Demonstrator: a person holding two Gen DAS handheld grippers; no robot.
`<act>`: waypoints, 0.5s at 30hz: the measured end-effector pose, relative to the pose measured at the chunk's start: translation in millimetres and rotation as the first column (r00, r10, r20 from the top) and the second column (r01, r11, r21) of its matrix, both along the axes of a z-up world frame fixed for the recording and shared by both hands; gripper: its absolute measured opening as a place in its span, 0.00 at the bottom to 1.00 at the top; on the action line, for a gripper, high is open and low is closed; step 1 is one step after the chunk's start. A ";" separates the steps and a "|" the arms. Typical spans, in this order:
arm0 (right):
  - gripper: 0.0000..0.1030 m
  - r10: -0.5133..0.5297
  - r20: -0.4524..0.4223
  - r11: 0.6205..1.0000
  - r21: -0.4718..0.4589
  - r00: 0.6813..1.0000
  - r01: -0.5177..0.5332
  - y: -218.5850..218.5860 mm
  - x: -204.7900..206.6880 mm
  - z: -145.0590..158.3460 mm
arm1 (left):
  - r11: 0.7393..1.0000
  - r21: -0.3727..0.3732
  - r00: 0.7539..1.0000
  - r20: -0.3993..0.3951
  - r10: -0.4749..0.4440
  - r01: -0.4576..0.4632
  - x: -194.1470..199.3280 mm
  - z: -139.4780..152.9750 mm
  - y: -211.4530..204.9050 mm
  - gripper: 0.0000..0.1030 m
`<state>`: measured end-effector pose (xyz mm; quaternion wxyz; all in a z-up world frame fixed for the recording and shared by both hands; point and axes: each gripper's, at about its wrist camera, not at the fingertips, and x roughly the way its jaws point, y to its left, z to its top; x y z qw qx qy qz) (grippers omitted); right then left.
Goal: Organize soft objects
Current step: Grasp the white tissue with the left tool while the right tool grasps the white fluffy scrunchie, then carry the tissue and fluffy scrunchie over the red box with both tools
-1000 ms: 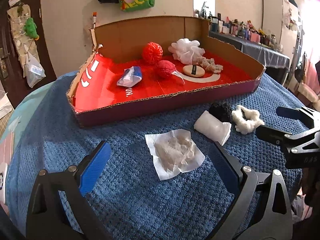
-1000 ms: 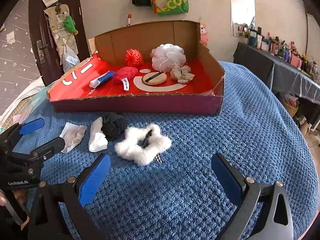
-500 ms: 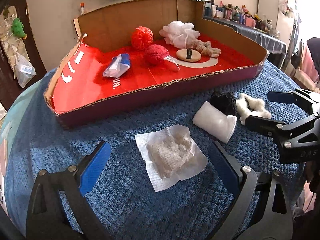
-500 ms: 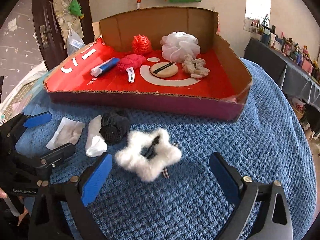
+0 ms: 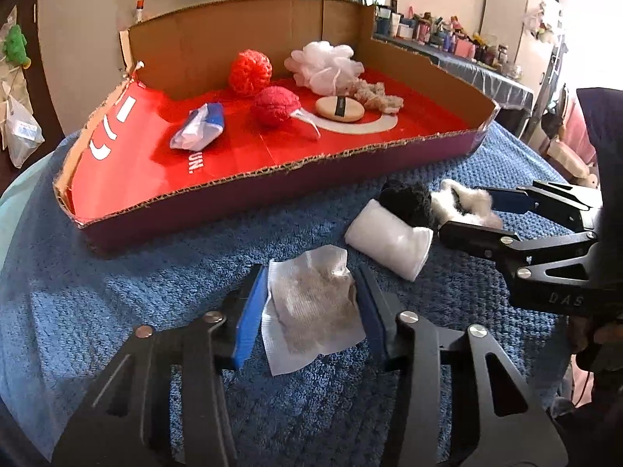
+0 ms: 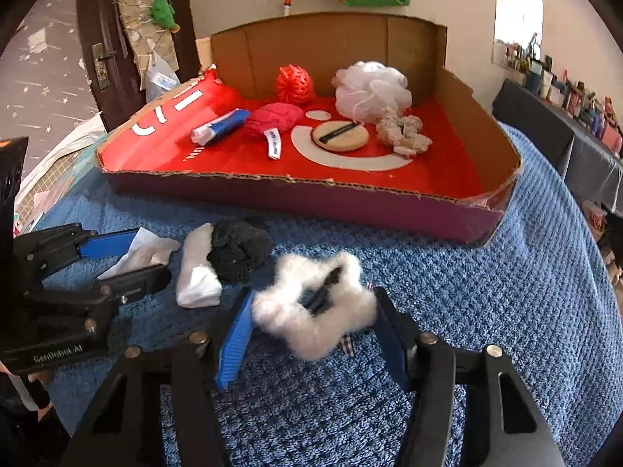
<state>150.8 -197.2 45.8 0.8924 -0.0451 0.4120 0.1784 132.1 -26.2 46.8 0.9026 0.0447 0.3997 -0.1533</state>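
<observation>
Left wrist view: the left tool [image 5: 311, 303] points down at the bench, which is covered with a blue cloth [image 5: 117, 292]. Its jaws are closing, and the blue pads already press both side edges of a white gauze pad [image 5: 311, 311] that lies on the cloth. Just beyond, to the right, lies a white roll [image 5: 389, 239], with a black puff [image 5: 405, 200] touching its far end. Further right the right tool [image 5: 473, 214] reaches in from the side, its fingers on either side of a white fluffy scrunchie [image 5: 463, 204]. Behind all this stands a cardboard tray [image 5: 272, 194] with a red floor. In it lie a blue-and-white packet [image 5: 200, 126], a red ball [image 5: 274, 105], an orange ball [image 5: 249, 72], a white mesh loofah [image 5: 325, 62], a round tan puff [image 5: 338, 108] and a beige scrunchie [image 5: 375, 95].

Right wrist view: the right tool [image 6: 313, 323] also points down at the cloth [image 6: 486, 311]. Its jaws are closing around the scrunchie [image 6: 311, 311], which sits between the pads; both pads touch its fluff. To the left lie the black puff [image 6: 239, 251] and the roll [image 6: 196, 272], touching each other. Further left the left tool [image 6: 128, 260] grips the gauze pad [image 6: 144, 253]. The tray [image 6: 311, 198] stands beyond, holding the same six things.
</observation>
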 end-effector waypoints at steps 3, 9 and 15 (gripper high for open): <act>0.60 0.005 0.036 1.000 0.019 0.999 -0.005 -1.9 -7.0 6.7 | 1.000 -0.009 1.000 0.015 -0.001 0.001 -4.1 4.7 2.4 0.32; 0.60 -0.017 0.061 0.999 0.047 0.998 0.014 -9.3 -14.0 17.4 | 0.999 -0.021 0.999 0.024 -0.026 0.026 -8.9 9.4 2.7 0.32; 0.60 -0.024 0.065 0.999 0.047 0.998 0.021 -11.6 -17.3 19.0 | 0.999 -0.033 0.999 0.042 -0.018 0.019 -14.4 16.5 7.9 0.32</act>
